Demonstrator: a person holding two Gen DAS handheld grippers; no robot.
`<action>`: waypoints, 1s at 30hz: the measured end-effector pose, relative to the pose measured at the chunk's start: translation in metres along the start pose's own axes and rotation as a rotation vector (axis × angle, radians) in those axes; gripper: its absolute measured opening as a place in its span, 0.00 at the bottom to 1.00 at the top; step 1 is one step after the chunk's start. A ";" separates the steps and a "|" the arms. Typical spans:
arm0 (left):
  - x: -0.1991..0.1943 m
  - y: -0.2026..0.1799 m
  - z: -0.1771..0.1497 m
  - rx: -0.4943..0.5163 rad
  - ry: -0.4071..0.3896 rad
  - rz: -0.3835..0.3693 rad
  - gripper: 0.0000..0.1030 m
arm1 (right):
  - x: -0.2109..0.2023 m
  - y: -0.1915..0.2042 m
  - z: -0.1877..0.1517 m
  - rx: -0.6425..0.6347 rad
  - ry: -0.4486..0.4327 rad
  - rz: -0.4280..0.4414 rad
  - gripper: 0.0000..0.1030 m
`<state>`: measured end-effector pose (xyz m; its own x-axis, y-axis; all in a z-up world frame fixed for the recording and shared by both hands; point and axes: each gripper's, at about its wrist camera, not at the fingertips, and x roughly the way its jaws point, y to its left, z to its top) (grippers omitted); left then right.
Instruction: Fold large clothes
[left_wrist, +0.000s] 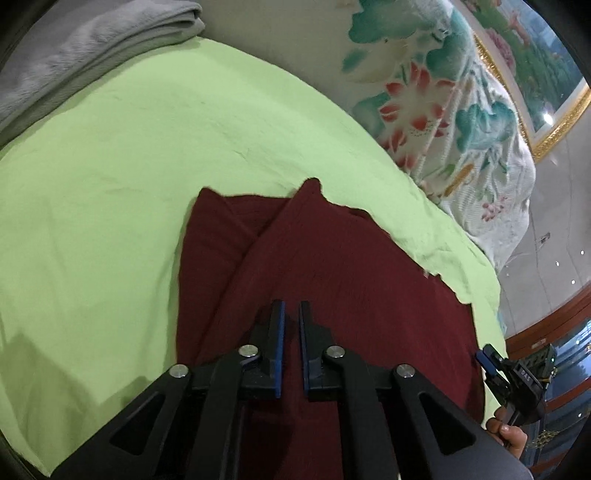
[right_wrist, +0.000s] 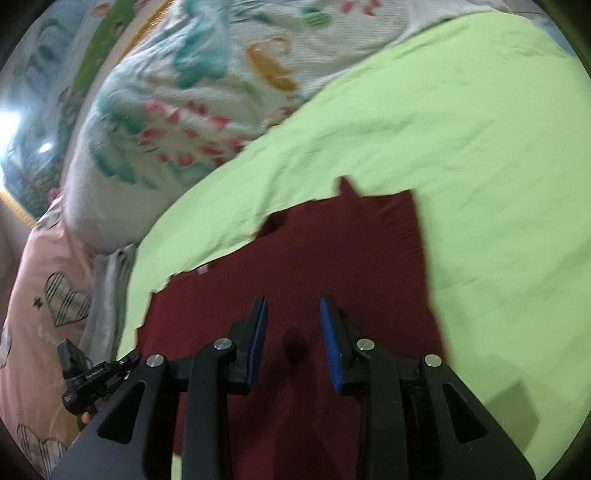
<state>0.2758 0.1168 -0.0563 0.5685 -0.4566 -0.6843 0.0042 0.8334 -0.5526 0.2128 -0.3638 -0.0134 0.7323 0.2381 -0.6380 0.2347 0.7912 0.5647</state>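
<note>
L gripper (left_wrist: 291, 314): jaws nearly together w/ a thin gap, nothing between them, hovering over the dark red garment (left_wrist: 332, 295). R gripper (right_wrist: 291, 314): jaws clearly apart, also empty, above the same garment (right_wrist: 295, 266); can't tell if either touches the cloth.

Garment lies flat on the light green sheet (left_wrist: 110, 203) of the bed, partly folded already: in the left wrist view one layer overlaps another along a diagonal edge, far end comes to 2 points. Looks like a fine knit, ribbed hem at the far right corner in the right wrist view.

Handling, my guess: soft, limp, light-ish, no stiffness, so it'll sag and drag if lifted by 1 point. Not fragile, not slippery; knit may stretch. Best hold = pinch near edge/corners, one gripper per corner, catching all layers, keep it low over the sheet.

Beyond: floral quilt (left_wrist: 443, 110) just past the sheet's edge, grey folded blanket (left_wrist: 92, 44) at far left.
</note>
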 end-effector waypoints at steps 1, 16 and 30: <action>-0.007 -0.003 -0.006 0.001 -0.005 -0.009 0.11 | -0.001 0.008 -0.004 -0.018 0.007 0.011 0.29; -0.061 -0.013 -0.112 -0.066 0.041 -0.113 0.58 | 0.057 0.120 -0.062 -0.222 0.151 0.075 0.17; -0.020 0.016 -0.090 -0.262 -0.019 -0.134 0.66 | 0.102 0.114 -0.077 -0.244 0.163 -0.032 0.12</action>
<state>0.1906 0.1112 -0.0945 0.5926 -0.5493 -0.5891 -0.1305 0.6563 -0.7432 0.2649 -0.2059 -0.0539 0.6099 0.2822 -0.7405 0.0815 0.9071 0.4129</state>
